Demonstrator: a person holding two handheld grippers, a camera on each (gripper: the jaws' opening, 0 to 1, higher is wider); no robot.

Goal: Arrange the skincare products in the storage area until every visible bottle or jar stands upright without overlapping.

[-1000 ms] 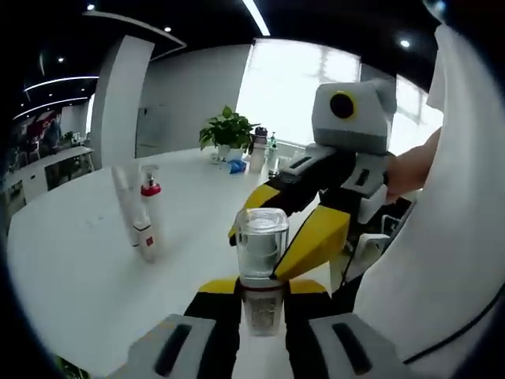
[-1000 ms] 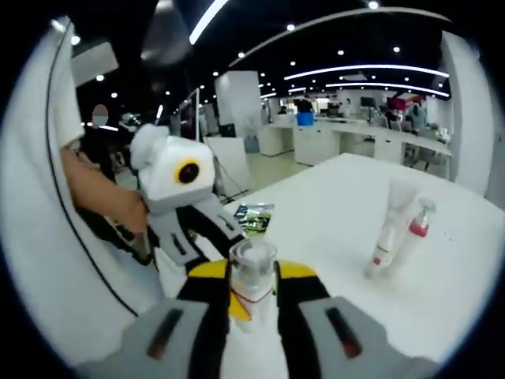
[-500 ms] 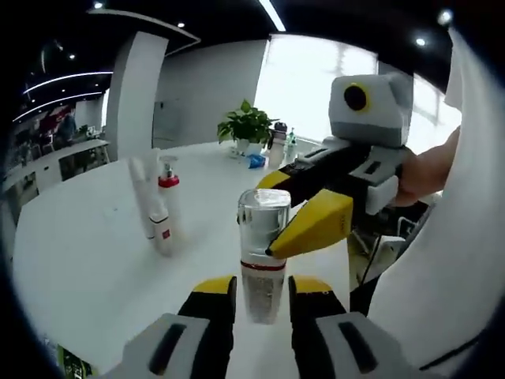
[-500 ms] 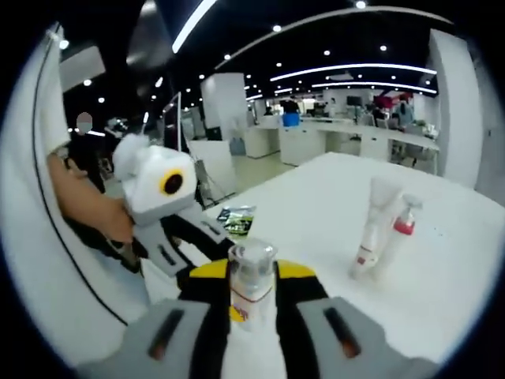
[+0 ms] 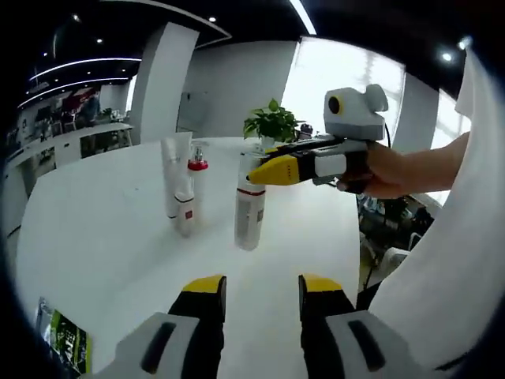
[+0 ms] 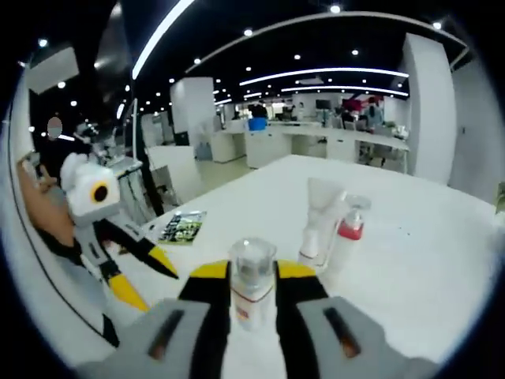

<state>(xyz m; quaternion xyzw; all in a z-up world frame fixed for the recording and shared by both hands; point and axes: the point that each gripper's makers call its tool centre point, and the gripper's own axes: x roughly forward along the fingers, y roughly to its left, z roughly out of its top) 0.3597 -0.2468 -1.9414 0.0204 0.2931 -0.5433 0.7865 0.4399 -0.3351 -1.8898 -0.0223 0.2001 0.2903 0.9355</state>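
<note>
Clear-capped bottle (image 5: pixel 251 212): upright on white desk (image 5: pixel 95 237), just beside white tube (image 5: pixel 173 178) and red-collared pump bottle (image 5: pixel 190 197). Right tool (image 6: pixel 252 294) clamps its neck; left tool (image 5: pixel 259 294) spread, empty. Advice: confirm base sits flat, part the jaws slowly, withdraw straight without nudging neighbours.

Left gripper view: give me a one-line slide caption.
Right gripper clamps the clear-capped bottle upright on the white table beside the tube and pump bottle; left gripper open.

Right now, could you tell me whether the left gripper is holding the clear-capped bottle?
No, the left gripper stands open and apart from the clear-capped bottle, which the right gripper clamps near its cap.
</note>
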